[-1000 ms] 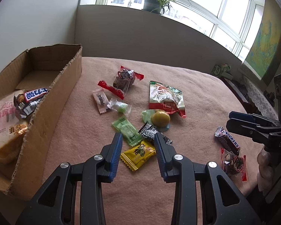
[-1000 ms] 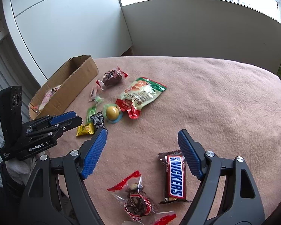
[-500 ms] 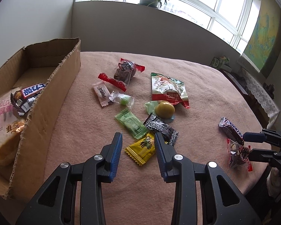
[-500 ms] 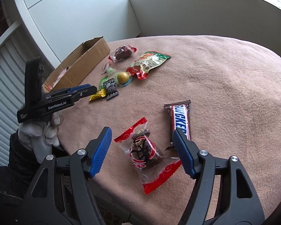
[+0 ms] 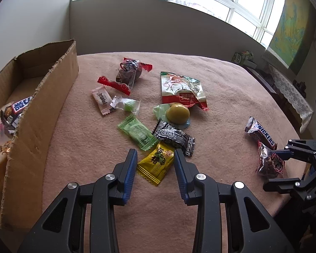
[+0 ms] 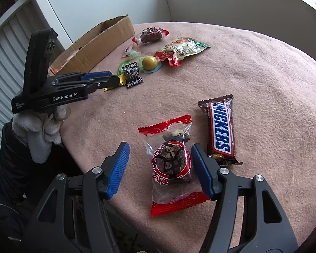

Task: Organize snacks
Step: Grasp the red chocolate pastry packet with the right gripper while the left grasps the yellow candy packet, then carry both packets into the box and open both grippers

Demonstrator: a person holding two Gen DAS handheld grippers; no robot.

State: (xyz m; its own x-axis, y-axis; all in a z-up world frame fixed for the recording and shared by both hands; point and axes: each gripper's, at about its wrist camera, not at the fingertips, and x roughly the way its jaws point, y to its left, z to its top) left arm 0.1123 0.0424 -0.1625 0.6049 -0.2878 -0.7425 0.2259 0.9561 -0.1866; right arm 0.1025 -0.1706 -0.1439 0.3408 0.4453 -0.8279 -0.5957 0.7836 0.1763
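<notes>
While both grippers are lined up over wrappers, the cardboard box (image 5: pixel 31 113) at the left edge of the pink tablecloth (image 5: pixel 221 97) is the likely place for everything, and it already holds a loaf bag and a chocolate bar. The right gripper (image 6: pixel 160 168) has its jaws closing around the clear cake packet with red ends (image 6: pixel 171 166); the packet lies between the blue pads, the right one at or almost at the film and the left one apart from it, so nothing is gripped yet. To do this well, I would centre the jaws on the dark cake itself, not on the loose film, and squeeze only until the wrapper stops sliding, since the cake would crush easily. The left gripper (image 5: pixel 154 164) hovers with its fingers apart on either side of the yellow sweet (image 5: pixel 155 164), not pressing it; it should come down flat so the pads catch the packet's edges and not the cloth.

On writing: the brown bar (image 6: pixel 220 129) beside the cake packet reads "SNICKERS" in blue on white. The left gripper's body, seen from the right wrist, is marked "GenRobot.AI". The green and red pouch (image 5: pixel 182 89) carries small print I cannot read. The yellow sweet shows a dark character, and the black sachet (image 5: pixel 174 136) has only white patterning that I can make out.
</notes>
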